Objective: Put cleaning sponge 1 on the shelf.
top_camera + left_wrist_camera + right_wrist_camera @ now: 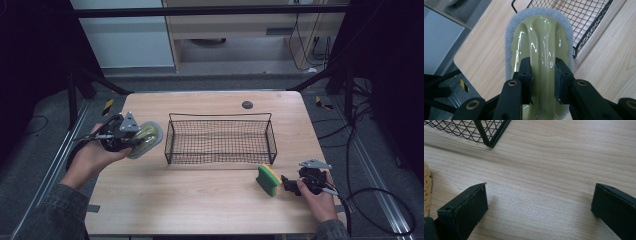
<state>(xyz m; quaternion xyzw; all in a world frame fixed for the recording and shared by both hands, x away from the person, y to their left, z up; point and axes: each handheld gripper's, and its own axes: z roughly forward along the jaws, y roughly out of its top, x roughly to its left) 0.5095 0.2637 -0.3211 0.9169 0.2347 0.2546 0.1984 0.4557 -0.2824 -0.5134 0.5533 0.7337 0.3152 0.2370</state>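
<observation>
With your left gripper (542, 75) clenched on the scrub pad's (539, 37) handle ridge, carry it level above the wire basket (220, 118); your right gripper (539, 205) is released beside the basket.

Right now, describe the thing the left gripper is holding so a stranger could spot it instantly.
Start at the black wire basket in the middle of the wooden table. Just left of it, the left gripper clamps a scrubbing pad by its raised middle ridge: a glossy pale-green oval handle rimmed with grey scouring felt.

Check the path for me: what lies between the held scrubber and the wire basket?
Nothing: bare table separates the scrubber from the basket in the high view.
</observation>
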